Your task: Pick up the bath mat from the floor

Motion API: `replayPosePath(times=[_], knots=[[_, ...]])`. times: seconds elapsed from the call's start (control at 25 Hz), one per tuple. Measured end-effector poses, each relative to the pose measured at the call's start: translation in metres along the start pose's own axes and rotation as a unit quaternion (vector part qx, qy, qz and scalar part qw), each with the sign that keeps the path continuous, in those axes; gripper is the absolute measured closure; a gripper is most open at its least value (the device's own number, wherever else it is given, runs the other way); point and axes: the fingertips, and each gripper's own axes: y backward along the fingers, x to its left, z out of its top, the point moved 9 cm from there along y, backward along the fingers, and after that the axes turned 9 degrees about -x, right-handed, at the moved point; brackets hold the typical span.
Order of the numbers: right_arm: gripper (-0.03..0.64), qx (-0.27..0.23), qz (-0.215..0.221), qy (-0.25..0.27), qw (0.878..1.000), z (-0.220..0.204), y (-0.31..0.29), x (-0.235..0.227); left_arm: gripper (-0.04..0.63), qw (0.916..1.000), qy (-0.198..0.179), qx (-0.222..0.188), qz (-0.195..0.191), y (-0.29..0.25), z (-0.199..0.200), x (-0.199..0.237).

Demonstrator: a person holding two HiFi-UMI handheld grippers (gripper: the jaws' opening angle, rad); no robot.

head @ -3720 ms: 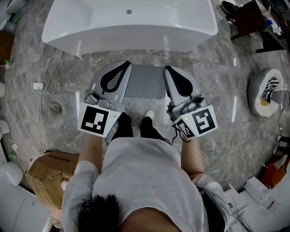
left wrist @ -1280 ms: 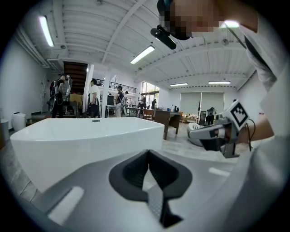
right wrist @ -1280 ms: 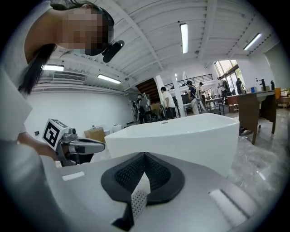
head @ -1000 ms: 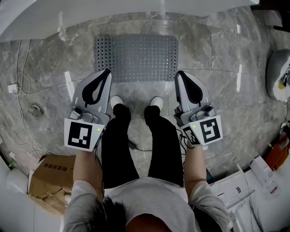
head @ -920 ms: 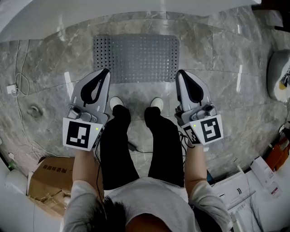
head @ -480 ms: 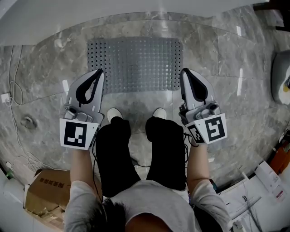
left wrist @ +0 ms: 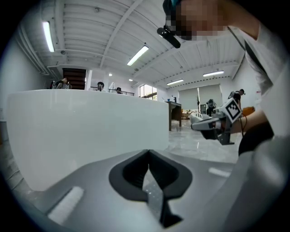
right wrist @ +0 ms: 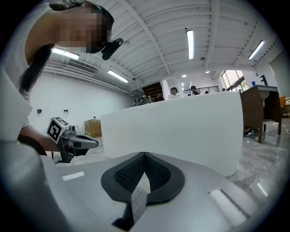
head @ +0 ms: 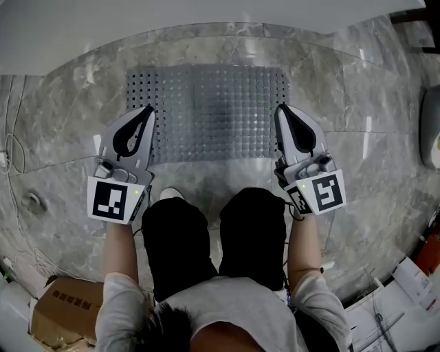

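Left gripper (head: 147,110) and right gripper (head: 280,108), jaws together and empty, hover over opposite side edges of the bath mat (head: 206,113), seemingly to lift it evenly

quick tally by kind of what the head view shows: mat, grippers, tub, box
bath mat: 1
grippers, left gripper and right gripper: 2
bathtub: 1
cardboard box: 1
total: 5

The grey studded bath mat (head: 206,113) lies flat on the floor.
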Motion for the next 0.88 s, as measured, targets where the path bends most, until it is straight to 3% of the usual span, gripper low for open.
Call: replayPosePath(times=[0.28,0.52,0.88], knots=[[0.615,-0.017,0.007,-0.01,1.0,-0.051,-0.007,-0.007,0.595,0.9998,-0.015,-0.008,0.009,-0.009,-0.052,0.005],[0.615,-0.017,0.01,-0.021,1.0,-0.067,-0.005,-0.013,0.594,0.9993,-0.025,0.002,0.027,-0.005,-0.072,0.007],[0.614,-0.012,-0.009,-0.032,0.999,-0.104,-0.001,-0.035,0.594,0.9927,-0.036,0.009,0.115,0.01,-0.118,0.028]])
